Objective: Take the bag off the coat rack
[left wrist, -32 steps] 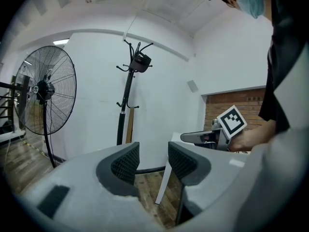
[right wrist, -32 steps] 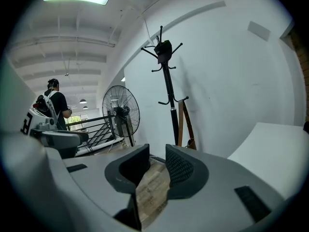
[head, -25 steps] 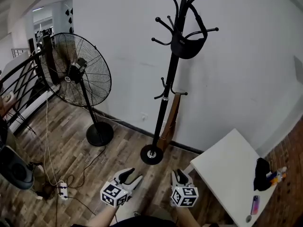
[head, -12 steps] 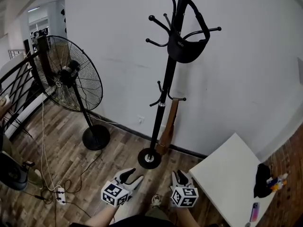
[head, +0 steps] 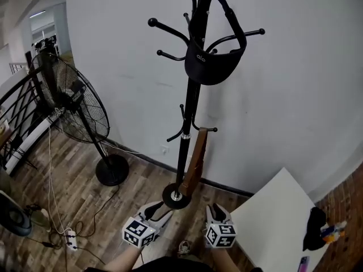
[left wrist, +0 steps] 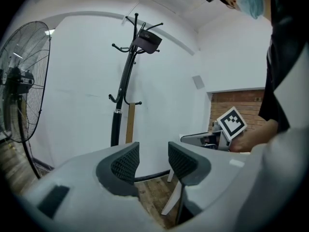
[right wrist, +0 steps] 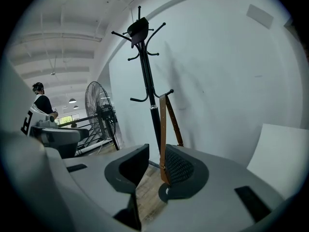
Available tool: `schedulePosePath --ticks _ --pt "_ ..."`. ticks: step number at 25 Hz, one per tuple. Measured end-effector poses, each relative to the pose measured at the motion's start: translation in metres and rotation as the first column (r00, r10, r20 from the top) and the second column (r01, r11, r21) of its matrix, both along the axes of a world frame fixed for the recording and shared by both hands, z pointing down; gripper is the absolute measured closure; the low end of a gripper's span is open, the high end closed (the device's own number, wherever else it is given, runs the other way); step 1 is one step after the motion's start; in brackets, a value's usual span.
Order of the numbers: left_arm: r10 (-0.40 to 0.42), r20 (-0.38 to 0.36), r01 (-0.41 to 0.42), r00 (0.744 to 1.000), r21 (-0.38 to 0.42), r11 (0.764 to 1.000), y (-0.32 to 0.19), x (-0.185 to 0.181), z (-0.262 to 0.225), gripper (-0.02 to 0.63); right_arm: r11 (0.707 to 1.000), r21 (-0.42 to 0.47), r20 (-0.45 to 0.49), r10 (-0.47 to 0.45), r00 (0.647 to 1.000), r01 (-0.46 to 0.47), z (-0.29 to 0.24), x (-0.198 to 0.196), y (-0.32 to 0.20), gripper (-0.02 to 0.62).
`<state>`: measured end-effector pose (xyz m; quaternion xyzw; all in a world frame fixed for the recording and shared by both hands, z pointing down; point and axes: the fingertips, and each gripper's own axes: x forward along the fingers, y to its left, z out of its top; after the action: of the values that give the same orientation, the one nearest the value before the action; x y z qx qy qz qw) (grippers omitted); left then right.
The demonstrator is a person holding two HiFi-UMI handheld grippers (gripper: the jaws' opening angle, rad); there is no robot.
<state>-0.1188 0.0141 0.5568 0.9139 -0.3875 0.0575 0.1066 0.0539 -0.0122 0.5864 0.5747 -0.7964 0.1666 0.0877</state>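
A black bag (head: 211, 67) hangs by its strap from the upper hooks of a tall black coat rack (head: 187, 123) that stands against the white wall. A brown strap (head: 194, 163) dangles from a lower hook. My left gripper (head: 159, 211) and right gripper (head: 215, 213) are low in the head view, side by side, well short of the rack's base and far below the bag. Both stand open with nothing between their fingers. The left gripper view has the bag (left wrist: 147, 41) high beyond the left gripper (left wrist: 153, 161). Past the right gripper (right wrist: 157, 167), the right gripper view shows the bag (right wrist: 138, 29) and strap (right wrist: 162, 129).
A black standing fan (head: 79, 112) is left of the rack, with cables and a power strip (head: 69, 237) on the wood floor. A white table (head: 278, 214) at the right carries a black item (head: 315, 228). A dark railing (head: 17, 106) runs along the far left.
The head view has come closer to the coat rack, which now looms larger with the bag higher in view. Both grippers keep their place and opening.
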Motion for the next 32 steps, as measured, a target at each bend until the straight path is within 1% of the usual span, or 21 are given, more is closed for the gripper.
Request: schedulePosePath --ticks 8,16,23,27,32 --pt "-0.028 0.006 0.028 1.000 0.004 1.000 -0.059 0.040 0.002 0.419 0.999 0.012 -0.002 -0.051 0.999 0.051 0.000 0.033 -0.061 0.506" --pt "-0.061 0.007 0.061 0.998 0.006 0.998 -0.098 0.064 0.010 0.419 0.992 0.050 -0.016 -0.117 0.993 0.117 -0.005 0.044 -0.110 0.506" --pt "-0.039 0.009 0.039 0.999 -0.008 0.999 -0.130 0.077 0.015 0.419 0.992 0.053 -0.025 -0.114 0.993 0.115 -0.003 0.052 -0.144 0.506" --pt "-0.005 0.017 0.006 1.000 -0.014 1.000 -0.156 0.081 0.015 0.419 0.993 0.060 -0.041 -0.104 0.994 0.107 -0.005 0.052 -0.167 0.506" --pt "0.034 0.021 -0.034 0.999 -0.042 0.999 -0.186 0.084 0.023 0.410 0.993 0.064 -0.059 -0.097 0.993 0.101 -0.003 0.051 -0.195 0.506"
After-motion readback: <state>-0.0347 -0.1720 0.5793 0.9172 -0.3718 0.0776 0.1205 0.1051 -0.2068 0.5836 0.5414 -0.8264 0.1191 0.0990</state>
